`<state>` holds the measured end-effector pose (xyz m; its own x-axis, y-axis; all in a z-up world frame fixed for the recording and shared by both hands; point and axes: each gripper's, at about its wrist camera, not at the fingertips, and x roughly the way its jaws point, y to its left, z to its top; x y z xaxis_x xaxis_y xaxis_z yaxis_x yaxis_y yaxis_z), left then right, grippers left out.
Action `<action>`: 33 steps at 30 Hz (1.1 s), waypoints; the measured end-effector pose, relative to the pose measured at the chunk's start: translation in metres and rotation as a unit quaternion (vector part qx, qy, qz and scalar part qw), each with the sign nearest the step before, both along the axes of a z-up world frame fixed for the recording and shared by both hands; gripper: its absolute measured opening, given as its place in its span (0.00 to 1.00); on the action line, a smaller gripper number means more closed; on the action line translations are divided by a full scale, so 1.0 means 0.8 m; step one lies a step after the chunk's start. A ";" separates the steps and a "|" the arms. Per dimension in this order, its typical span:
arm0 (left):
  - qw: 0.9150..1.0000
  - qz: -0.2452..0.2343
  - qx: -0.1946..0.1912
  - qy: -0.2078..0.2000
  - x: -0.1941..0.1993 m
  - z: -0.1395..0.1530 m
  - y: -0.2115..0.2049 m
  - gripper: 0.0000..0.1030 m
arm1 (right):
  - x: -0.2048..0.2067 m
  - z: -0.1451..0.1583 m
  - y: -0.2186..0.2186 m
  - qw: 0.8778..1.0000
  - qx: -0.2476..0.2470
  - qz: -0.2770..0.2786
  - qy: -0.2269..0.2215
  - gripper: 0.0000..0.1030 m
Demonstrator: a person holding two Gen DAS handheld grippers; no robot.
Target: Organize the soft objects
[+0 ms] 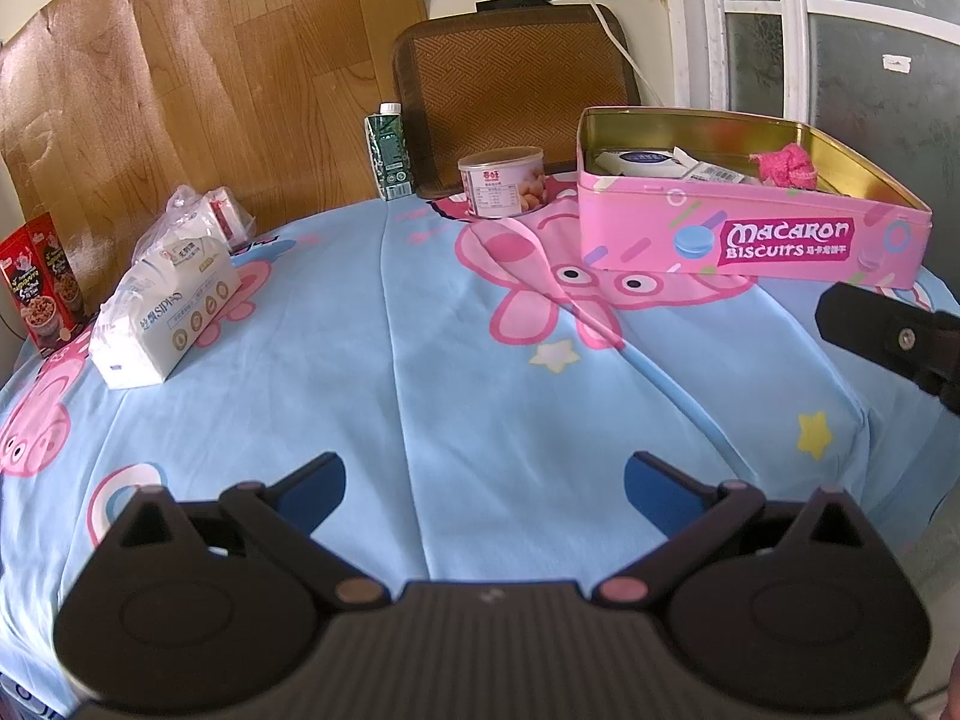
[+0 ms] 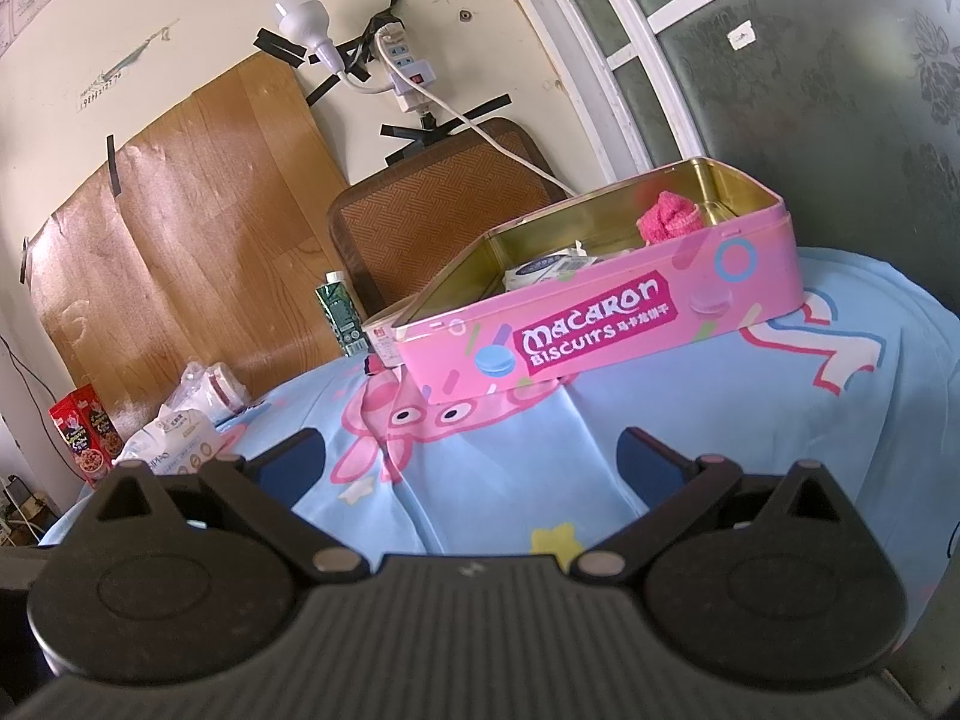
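A pink "Macaron Biscuits" tin (image 1: 750, 234) stands open at the table's far right, also in the right wrist view (image 2: 600, 330). Inside lie a pink fluffy cloth (image 1: 789, 165) (image 2: 667, 216) and white tissue packets (image 1: 645, 162) (image 2: 543, 267). A large white tissue pack (image 1: 162, 324) (image 2: 171, 447) lies at the left. My left gripper (image 1: 483, 492) is open and empty, low over the near middle of the cloth. My right gripper (image 2: 471, 462) is open and empty in front of the tin; part of it shows in the left wrist view (image 1: 888, 336).
A blue cartoon-pig cloth (image 1: 450, 372) covers the table. At the back stand a round can (image 1: 501, 180), a green carton (image 1: 389, 150) (image 2: 342, 318), a plastic bag with a cup (image 1: 204, 216) and red snack boxes (image 1: 42, 282) (image 2: 84, 432). A woven chair back (image 1: 516, 90) stands behind.
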<state>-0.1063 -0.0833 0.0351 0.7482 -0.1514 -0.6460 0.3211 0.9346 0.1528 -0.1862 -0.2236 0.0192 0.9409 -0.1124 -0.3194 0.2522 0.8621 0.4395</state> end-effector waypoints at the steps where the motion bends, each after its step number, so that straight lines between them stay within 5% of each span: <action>1: 1.000 0.000 0.000 0.000 0.000 -0.001 0.000 1.00 | -0.001 -0.001 0.000 1.000 0.000 0.000 0.000 1.00; 33: 1.000 0.000 0.004 -0.004 -0.001 -0.001 0.002 1.00 | -0.001 -0.002 0.002 1.000 0.001 -0.003 0.002 1.00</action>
